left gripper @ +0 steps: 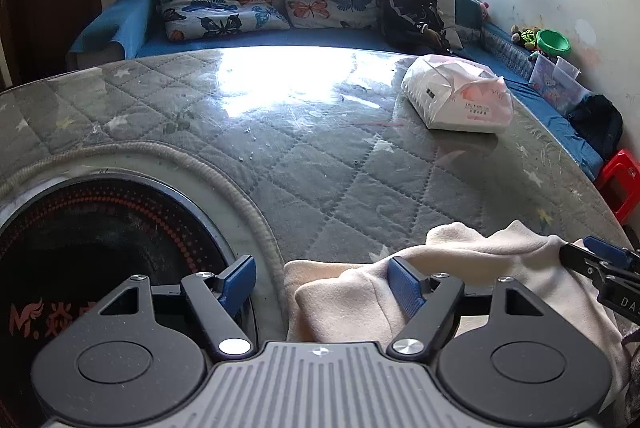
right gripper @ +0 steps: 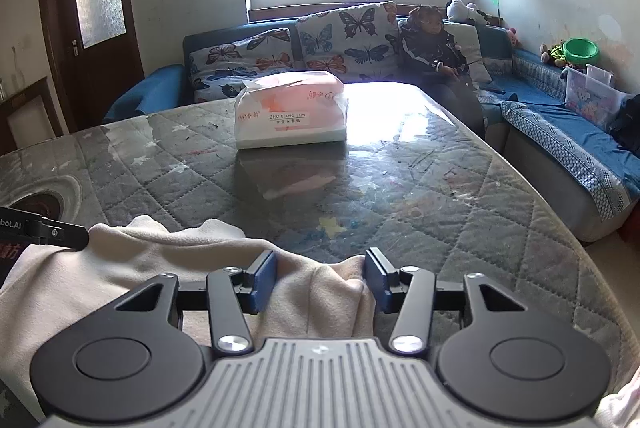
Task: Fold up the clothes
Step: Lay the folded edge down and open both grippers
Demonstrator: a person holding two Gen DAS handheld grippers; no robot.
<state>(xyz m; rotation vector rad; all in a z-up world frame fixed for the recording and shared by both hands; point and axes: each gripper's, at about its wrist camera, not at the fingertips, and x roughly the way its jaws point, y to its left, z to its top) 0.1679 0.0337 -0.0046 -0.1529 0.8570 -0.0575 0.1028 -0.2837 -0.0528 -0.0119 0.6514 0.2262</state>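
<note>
Right up close on the near edge of the table, the cream garment [right gripper: 132, 268] is lying in a soft bunched heap, and both grippers are parked on it. On the right side, the right gripper [right gripper: 325, 280] has its jaws partly apart with a ridge of the cloth poking up between them, but the blue pads [right gripper: 266, 282] don't look like they're pinching it, so I'd call it a loose straddle, not a grip. Over on the left, the left gripper [left gripper: 322, 286] stands wide open; its right pad sits against a fold of the fabric and the left pad is off the cloth, over the dark round hotplate [left gripper: 80, 252] set into the tabletop

As for progress, honestly it looks like early days to me. The garment has a rolled-over hem and some lumps, no neat rectangle anywhere, and I can't tell which part is sleeve or body. So my guess is flattening, then the actual folds, are all left to do

Further out, the quilted table cover [right gripper: 460, 211] under a shiny clear sheet is mostly bare, with a pack of tissues [right gripper: 290, 115] sitting well apart from the cloth. Behind that is a blue sofa [right gripper: 560, 131] with butterfly cushions [right gripper: 344, 35] and a person [right gripper: 432, 43] sitting in the corner under the window
</note>
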